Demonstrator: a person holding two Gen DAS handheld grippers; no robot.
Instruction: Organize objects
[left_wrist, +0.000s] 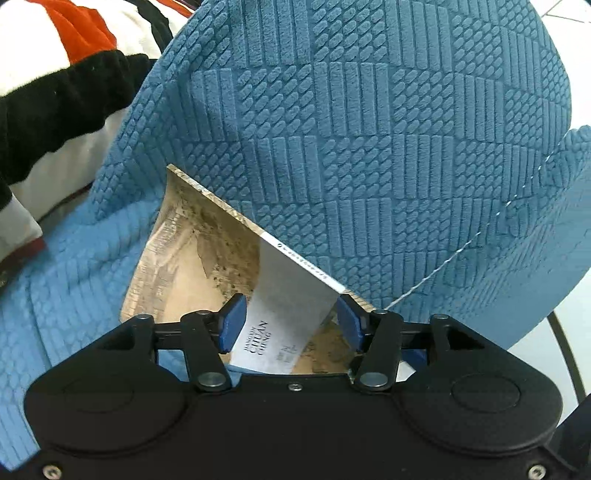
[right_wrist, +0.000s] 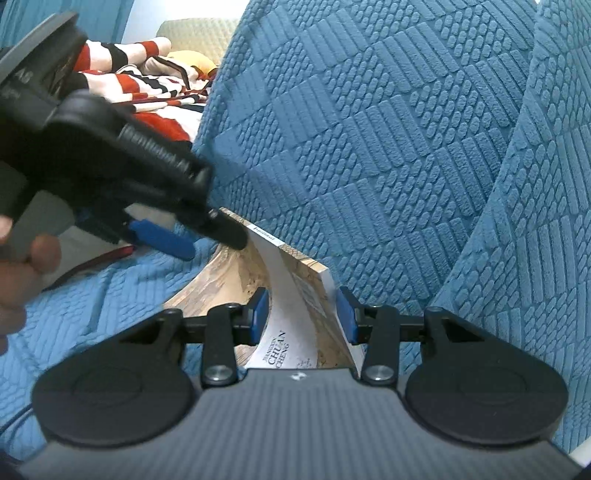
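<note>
Blue textured sofa (left_wrist: 369, 129), tan book (left_wrist: 192, 266) on the seat against the backrest, white band reads "CHUAN CHENG". Left hand-held gripper (left_wrist: 290, 323) open, blue pads either side of the book, grip unclear. Right view: right hand-held gripper (right_wrist: 304, 314) open, straddling book (right_wrist: 295, 295); left hand-held gripper (right_wrist: 207, 240) beside it.

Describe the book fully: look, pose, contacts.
The book is a thin paperback with a tan, mottled cover and a white band printed "CHUAN CHENG". It lies flat on the blue textured sofa seat, its far edge against the back cushion. Both hand-held grippers, left and right, hover open over it.
</note>
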